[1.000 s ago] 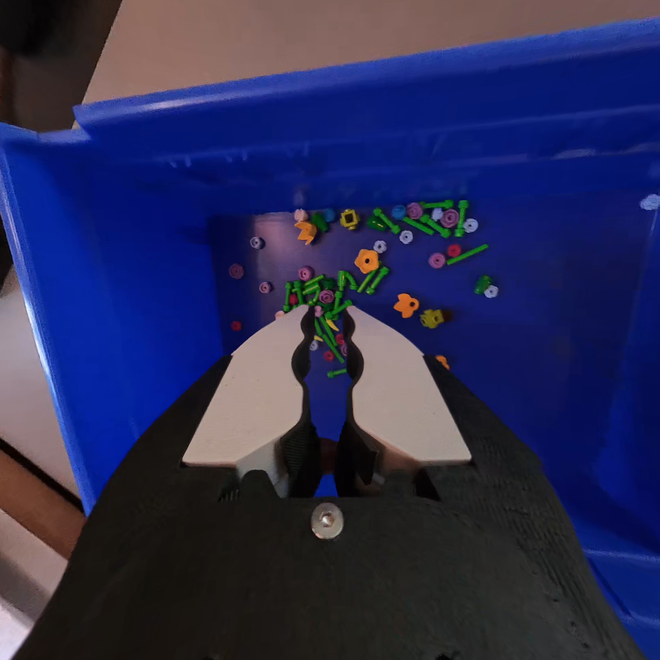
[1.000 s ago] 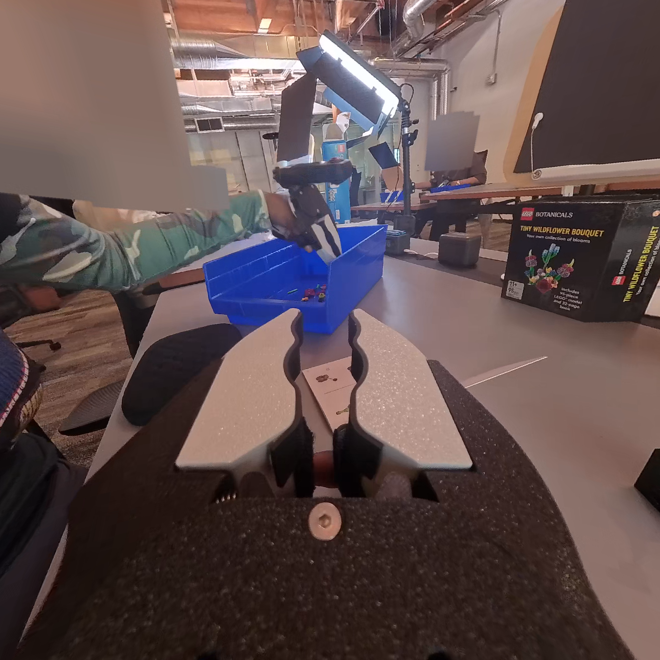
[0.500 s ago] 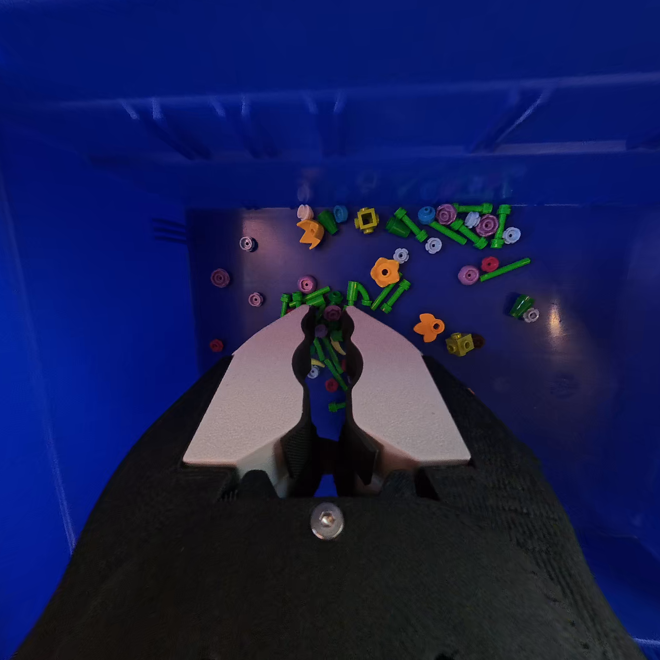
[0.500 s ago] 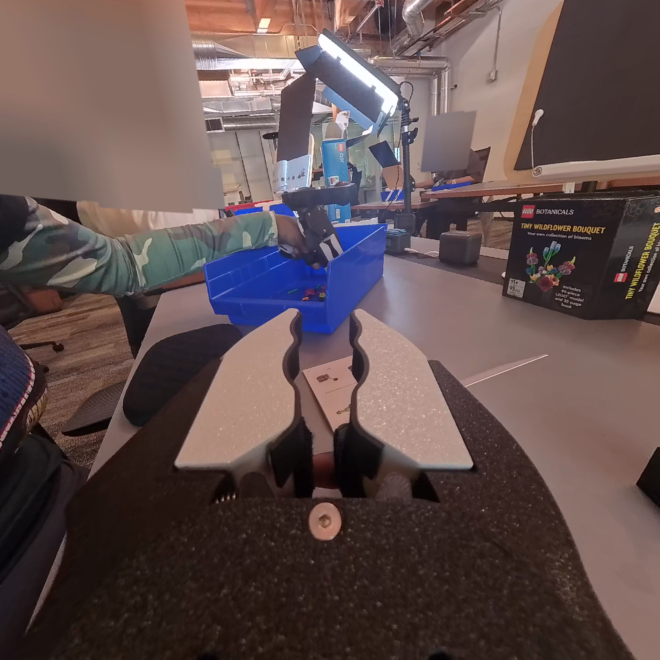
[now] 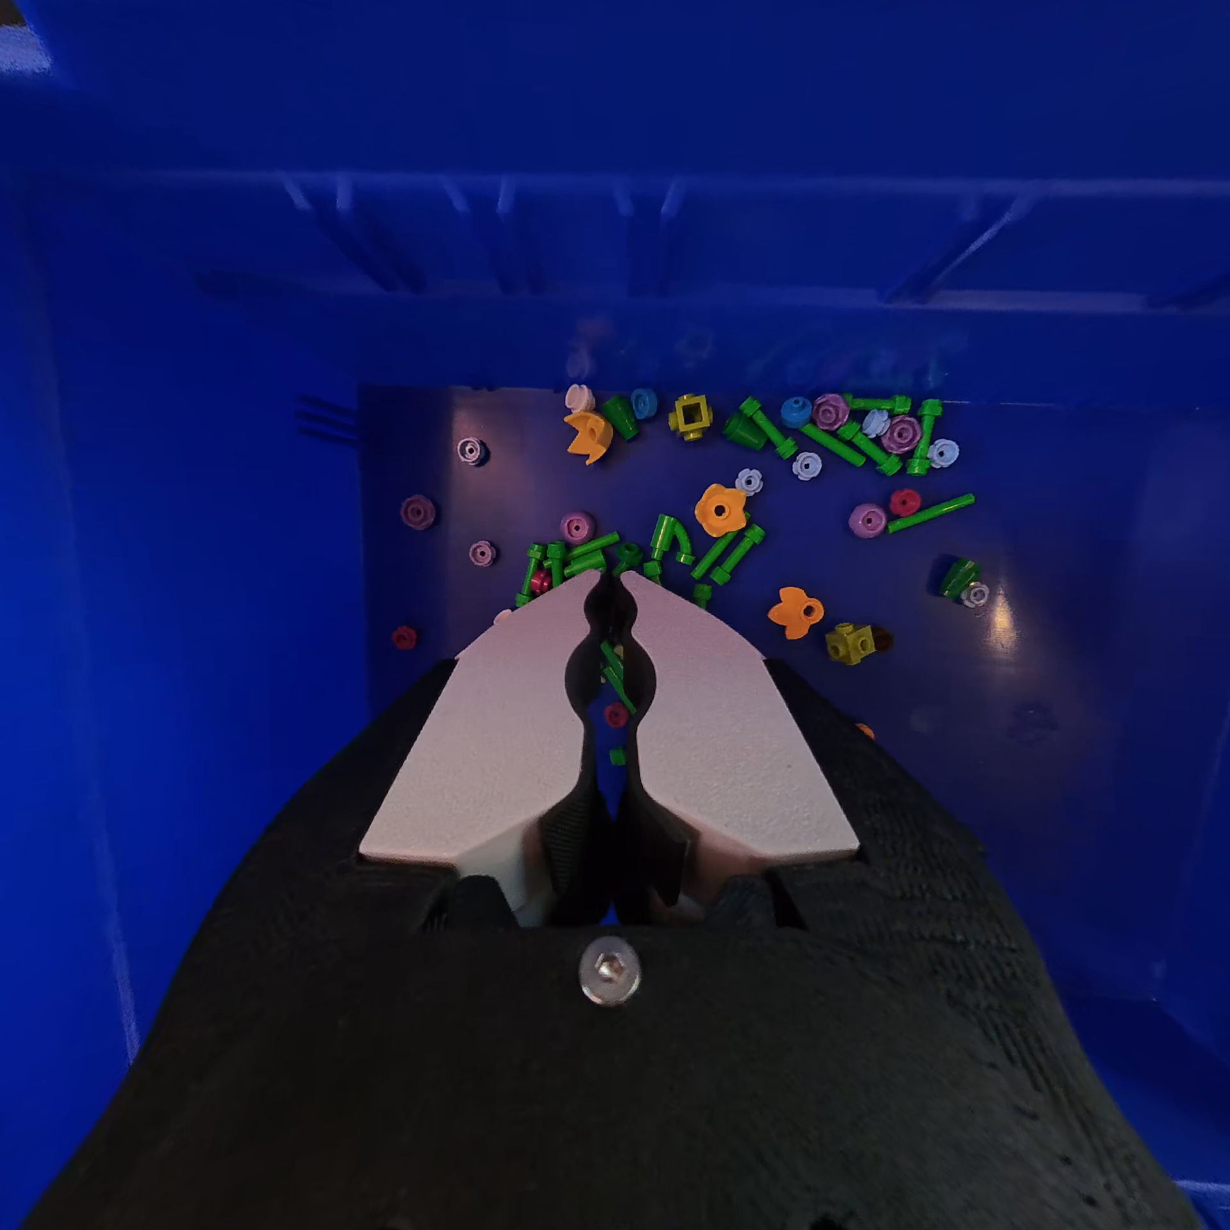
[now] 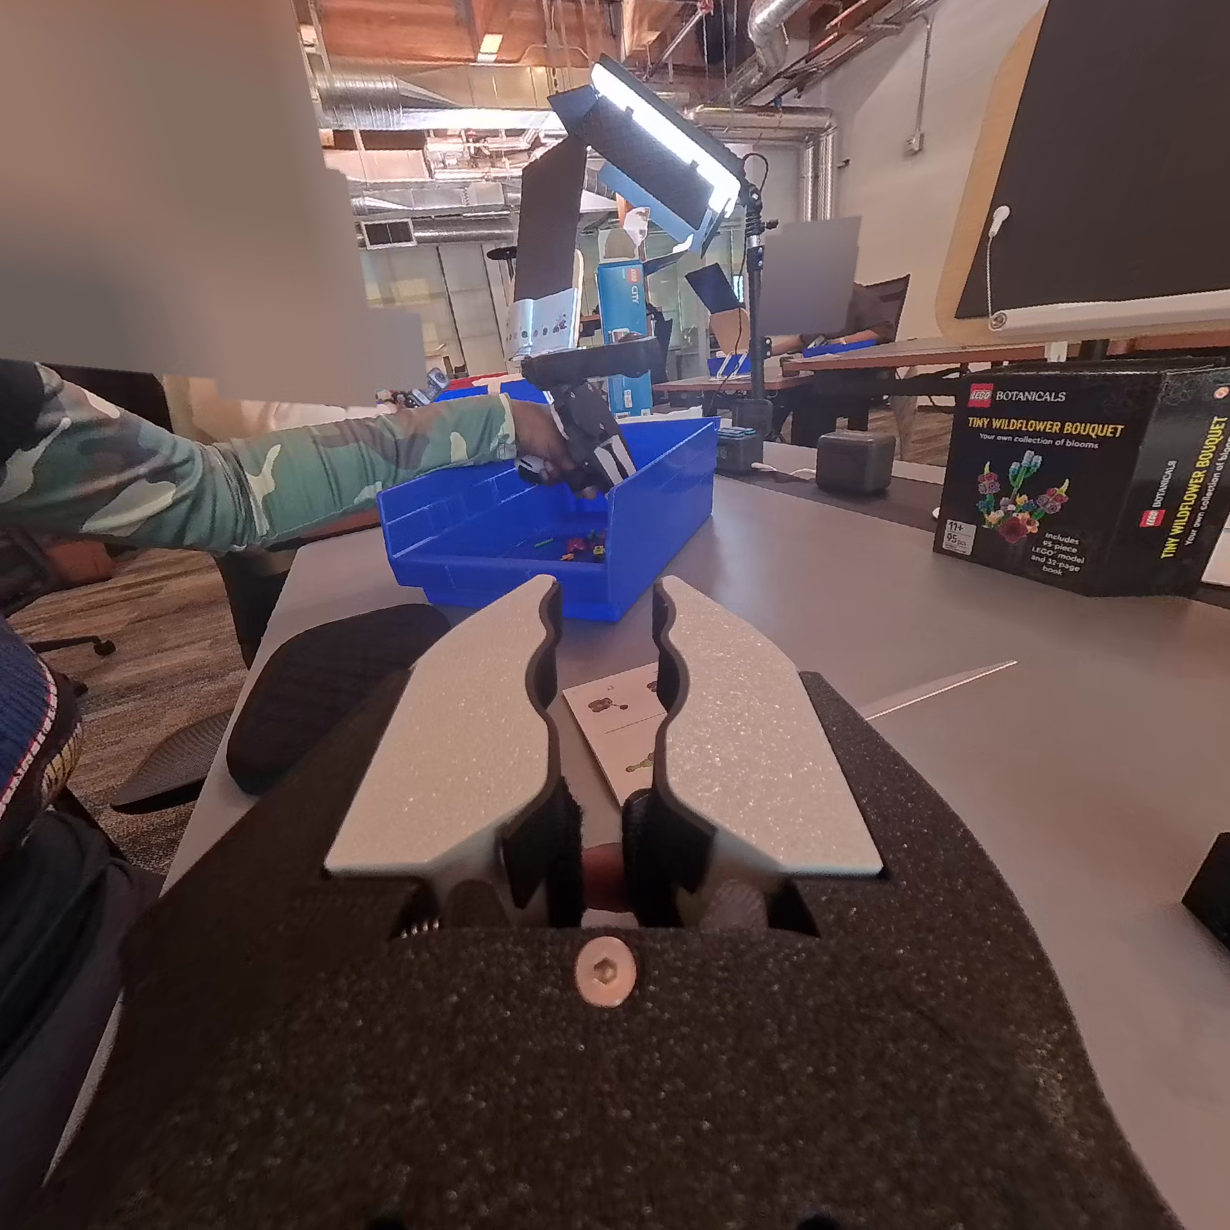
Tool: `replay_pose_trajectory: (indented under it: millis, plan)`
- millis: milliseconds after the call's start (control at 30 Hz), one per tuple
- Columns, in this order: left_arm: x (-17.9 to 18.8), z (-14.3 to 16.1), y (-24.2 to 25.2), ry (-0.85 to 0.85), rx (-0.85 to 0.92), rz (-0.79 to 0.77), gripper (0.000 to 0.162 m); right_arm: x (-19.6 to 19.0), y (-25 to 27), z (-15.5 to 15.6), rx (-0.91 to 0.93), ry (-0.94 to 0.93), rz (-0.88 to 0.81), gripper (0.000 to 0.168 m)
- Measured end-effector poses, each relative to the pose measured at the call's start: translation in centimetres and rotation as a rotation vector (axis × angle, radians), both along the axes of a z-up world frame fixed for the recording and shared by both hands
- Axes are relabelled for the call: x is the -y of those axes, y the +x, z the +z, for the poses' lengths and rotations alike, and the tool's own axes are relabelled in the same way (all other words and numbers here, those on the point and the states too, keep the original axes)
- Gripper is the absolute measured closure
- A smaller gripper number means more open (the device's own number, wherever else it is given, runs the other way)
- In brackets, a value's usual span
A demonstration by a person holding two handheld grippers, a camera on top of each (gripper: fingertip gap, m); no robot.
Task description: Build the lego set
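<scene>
My left gripper (image 5: 609, 586) is deep inside the blue bin (image 5: 200, 466), with its tips closed together over a pile of green stem pieces (image 5: 579, 556). I cannot tell if a piece is pinched between them. Loose pieces lie on the bin floor: orange flowers (image 5: 719, 509), purple and white studs, and a yellow block (image 5: 848, 642). My right gripper (image 6: 606, 586) is open and empty above the grey table, over an instruction sheet (image 6: 619, 719). The right wrist view shows the left gripper (image 6: 599, 459) dipping into the bin (image 6: 506, 532).
A black set box (image 6: 1078, 479) stands on the table at the right. A black chair armrest (image 6: 333, 665) sits at the table's left edge. A small black object (image 6: 1208, 892) is at the right edge. A person's camouflage sleeve (image 6: 266, 472) reaches across to the bin. The left gripper's tips are roughly 40 cm from the right gripper's.
My left gripper has gone down deeper into the bin and its jaws have closed over the green pile. My right gripper has stayed still and open.
</scene>
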State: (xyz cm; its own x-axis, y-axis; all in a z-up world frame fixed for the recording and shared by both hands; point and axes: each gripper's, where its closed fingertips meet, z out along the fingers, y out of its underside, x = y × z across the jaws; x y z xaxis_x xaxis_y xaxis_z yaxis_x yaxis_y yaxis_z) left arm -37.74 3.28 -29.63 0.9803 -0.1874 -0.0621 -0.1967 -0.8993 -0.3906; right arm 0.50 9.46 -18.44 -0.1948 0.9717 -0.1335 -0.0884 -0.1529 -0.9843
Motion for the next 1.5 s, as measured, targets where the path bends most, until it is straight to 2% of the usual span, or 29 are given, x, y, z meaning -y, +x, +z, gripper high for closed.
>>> replay_pose_trajectory:
  millis: [333,500,600,733,833,1067,1300,1500]
  plan:
    - [-0.3,0.7,0.1,0.033,-0.028,-0.016,0.160,0.0,0.1,0.1,-0.005,0.006,-0.005,0.142]
    - [0.0,0.4,0.2,0.039,-0.051,-0.030,0.145,0.1,0.0,0.0,-0.005,0.011,-0.005,0.142]
    - [0.0,0.1,0.8,0.054,0.007,-0.046,0.135,0.1,0.0,0.0,-0.005,0.010,-0.004,0.142]
    - [-0.2,0.5,1.4,0.094,0.051,-0.094,0.133,0.0,0.1,0.1,-0.009,0.008,-0.007,0.142]
    - [-0.2,1.1,1.2,0.104,0.015,-0.154,0.134,0.0,0.0,0.0,-0.002,0.008,-0.004,0.141]
    - [1.7,0.4,1.4,-0.071,-0.069,-0.319,0.143,-0.1,0.1,0.2,-0.012,-0.001,-0.010,0.141]
    - [0.6,0.4,0.2,-0.028,-0.110,-0.243,0.152,0.1,0.0,0.0,0.002,0.010,0.000,0.141]
    - [0.8,-0.1,0.5,-0.070,-0.097,-0.287,0.152,0.0,0.0,0.0,-0.002,0.004,-0.002,0.140]
